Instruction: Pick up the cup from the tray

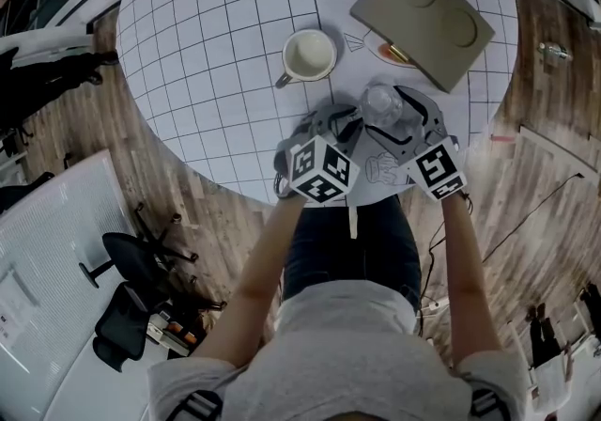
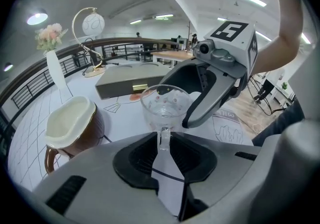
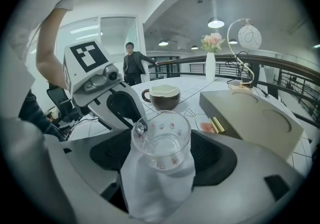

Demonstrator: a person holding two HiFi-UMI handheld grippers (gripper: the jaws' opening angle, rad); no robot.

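Glass cup point(image 3: 161, 133): we record right gripper point(image 3: 160, 150) fingers clasping its body; left gripper point(image 2: 164, 142) fingers narrowly parted around its handle.

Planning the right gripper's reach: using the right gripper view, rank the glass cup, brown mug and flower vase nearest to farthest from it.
1. glass cup, between the jaws of the right gripper.
2. brown mug, straight ahead, mid-distance.
3. flower vase, farthest back, right of centre.

The cup point(image 3: 161, 140) is clear with small reddish marks. Left of the grey-green tray point(image 1: 423, 20), the mug point(image 1: 308, 56) is brown, cream inside.
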